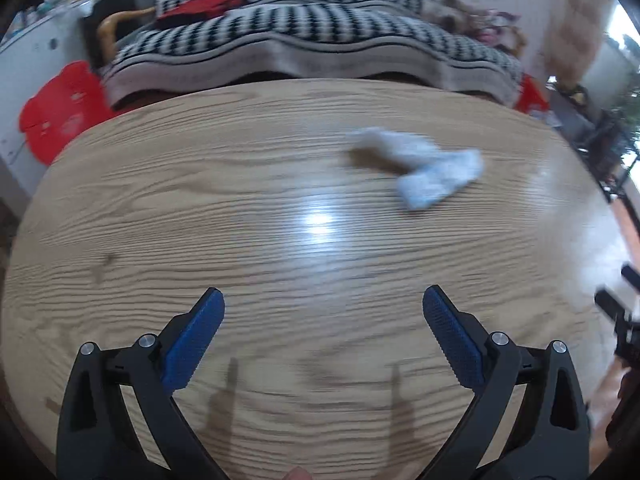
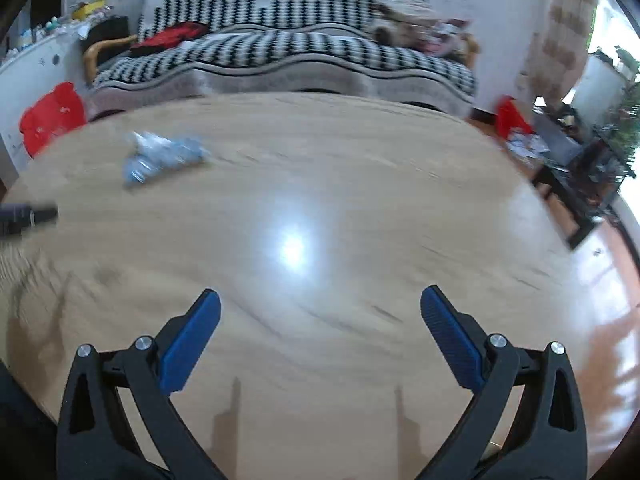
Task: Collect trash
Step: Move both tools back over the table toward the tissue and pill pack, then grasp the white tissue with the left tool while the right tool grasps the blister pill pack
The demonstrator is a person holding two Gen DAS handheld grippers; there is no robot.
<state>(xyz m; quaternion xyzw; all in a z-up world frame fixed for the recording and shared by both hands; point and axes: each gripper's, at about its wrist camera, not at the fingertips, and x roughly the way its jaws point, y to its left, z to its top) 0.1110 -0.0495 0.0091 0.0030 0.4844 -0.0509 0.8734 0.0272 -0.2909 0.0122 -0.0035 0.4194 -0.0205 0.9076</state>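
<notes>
A crumpled white and pale blue piece of trash (image 1: 424,168) lies on the wooden table (image 1: 200,208), far ahead and to the right of my left gripper (image 1: 323,300). The left gripper is open and empty above the table's near part. In the right wrist view the same trash (image 2: 164,156) lies at the far left of the table (image 2: 360,184). My right gripper (image 2: 320,300) is open and empty, well short of it. The left gripper's tip (image 2: 28,216) shows at the left edge of the right wrist view.
A black and white patterned sofa (image 1: 312,40) stands behind the table. A red object (image 1: 56,112) sits at the far left by a white cabinet. A dark low stand and plants (image 2: 592,160) are at the right. The right gripper's parts (image 1: 620,320) show at the right edge.
</notes>
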